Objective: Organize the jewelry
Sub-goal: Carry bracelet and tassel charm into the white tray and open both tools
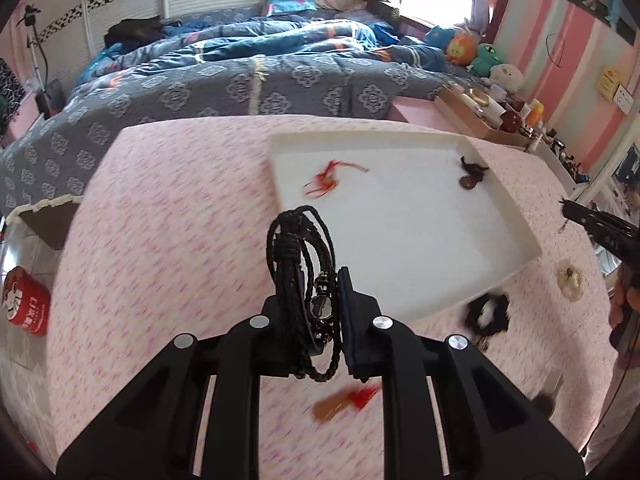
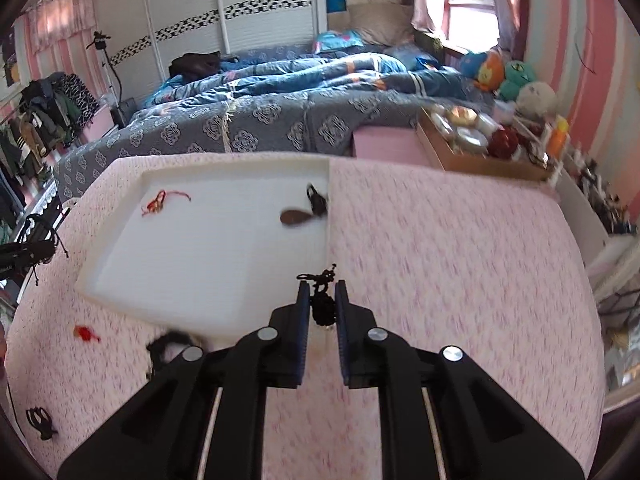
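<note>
Left gripper (image 1: pixel 308 300) is clamped on my black braided bracelet (image 1: pixel 300 248), raised beside the white tray (image 1: pixel 516 236); right gripper (image 2: pixel 322 304) pinches a dark beaded string (image 2: pixel 323 300) over the desk (image 2: pixel 460 260). Both look light and floppy, best held mid-bundle.

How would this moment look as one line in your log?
left gripper: holds black bracelet | right gripper: holds dark beads | tray: two pieces
</note>
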A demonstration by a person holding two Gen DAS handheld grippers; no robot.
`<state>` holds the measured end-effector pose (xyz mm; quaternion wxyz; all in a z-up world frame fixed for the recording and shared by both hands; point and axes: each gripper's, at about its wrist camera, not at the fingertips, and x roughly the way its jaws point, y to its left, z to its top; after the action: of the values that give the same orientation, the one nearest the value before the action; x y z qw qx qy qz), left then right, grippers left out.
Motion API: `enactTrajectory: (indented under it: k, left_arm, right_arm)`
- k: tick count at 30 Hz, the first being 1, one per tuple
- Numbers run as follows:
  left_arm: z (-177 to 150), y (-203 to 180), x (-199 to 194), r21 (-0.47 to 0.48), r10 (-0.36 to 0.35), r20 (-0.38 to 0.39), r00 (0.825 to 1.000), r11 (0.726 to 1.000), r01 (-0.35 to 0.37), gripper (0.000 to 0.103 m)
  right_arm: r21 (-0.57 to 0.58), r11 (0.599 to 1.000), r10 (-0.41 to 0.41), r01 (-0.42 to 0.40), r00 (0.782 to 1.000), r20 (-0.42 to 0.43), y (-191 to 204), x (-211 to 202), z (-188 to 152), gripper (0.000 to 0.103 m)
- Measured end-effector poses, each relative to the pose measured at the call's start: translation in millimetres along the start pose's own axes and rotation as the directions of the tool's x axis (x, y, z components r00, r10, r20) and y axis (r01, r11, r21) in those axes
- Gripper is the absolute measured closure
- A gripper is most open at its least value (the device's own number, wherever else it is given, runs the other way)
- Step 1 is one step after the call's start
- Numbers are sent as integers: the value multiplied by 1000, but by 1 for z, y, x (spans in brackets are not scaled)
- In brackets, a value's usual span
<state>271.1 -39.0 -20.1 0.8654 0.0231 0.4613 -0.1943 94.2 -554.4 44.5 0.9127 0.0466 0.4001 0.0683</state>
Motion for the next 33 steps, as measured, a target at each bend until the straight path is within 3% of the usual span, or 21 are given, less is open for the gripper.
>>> enactTrajectory:
  k: [5,11,17,24,33]
  left_arm:
    - [24,-20,35,18,-48,-45,998,999,49,88]
    - [44,-33,83,36,-47,-56,997,998,49,88]
    - [54,-30,122,20,14,-71,997,1000,-12,88]
    - [59,-24,142,4,66,-85,994,998,-66,88]
    - [56,-27,141,11,86,-92,992,996,-86,85]
  right_arm:
    - [-22,1000,14,-14,1000,-18,7,32,27,90]
    - [-33,999,21,-23,998,-67,18,80,40,91]
    - [-69,997,10,-17,996,-88,33,108,39,91]
    - [-74,997,-15,8,995,-102,32,131,38,90]
    - [-82,997,-14,3,991,-132,37,143,35,89]
